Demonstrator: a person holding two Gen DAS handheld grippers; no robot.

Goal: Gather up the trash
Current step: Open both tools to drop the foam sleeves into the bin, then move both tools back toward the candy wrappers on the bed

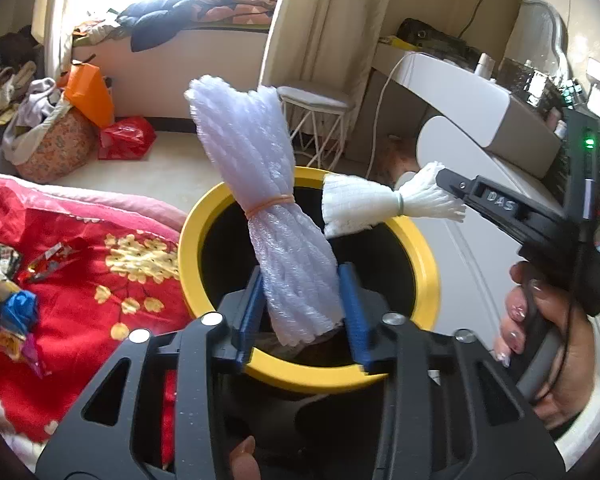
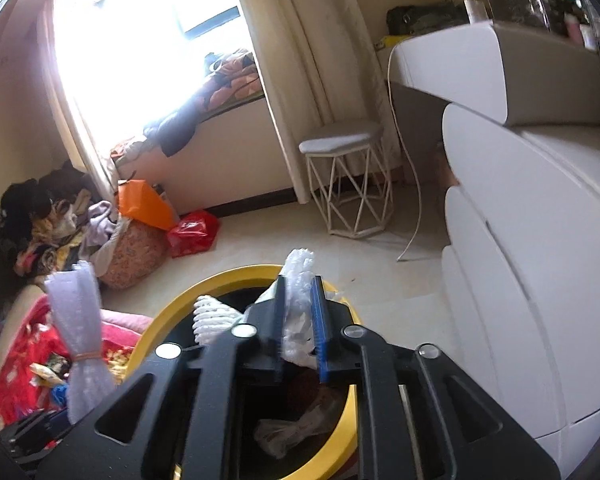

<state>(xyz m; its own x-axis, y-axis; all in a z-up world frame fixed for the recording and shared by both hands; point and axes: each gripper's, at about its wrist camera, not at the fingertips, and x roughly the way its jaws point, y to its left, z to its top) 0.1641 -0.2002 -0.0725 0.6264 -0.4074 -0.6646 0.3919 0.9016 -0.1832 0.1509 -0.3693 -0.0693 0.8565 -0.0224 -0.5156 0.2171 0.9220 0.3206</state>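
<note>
A yellow-rimmed black bin (image 1: 192,240) (image 2: 172,304) stands right below both grippers. My left gripper (image 1: 300,270) has a pale lilac foam-net bundle (image 1: 260,152) (image 2: 80,320) between its blue pads. An orange rubber band ties the bundle, and both pads touch its lower end above the bin's mouth. My right gripper (image 2: 299,280) (image 1: 448,188) holds a white foam-net bundle (image 1: 356,204) (image 2: 300,264) by its short end, sticking out sideways over the bin's far rim. A hand (image 1: 540,340) grips the right gripper's handle.
Crumpled plastic (image 2: 284,432) lies inside the bin. Several wrappers (image 1: 16,308) lie on a red flowered blanket (image 1: 80,280) to the left. A white wire stool (image 2: 344,140), a white dresser (image 2: 520,240) on the right, and a red bag (image 1: 126,138) by a pile of clothes are around.
</note>
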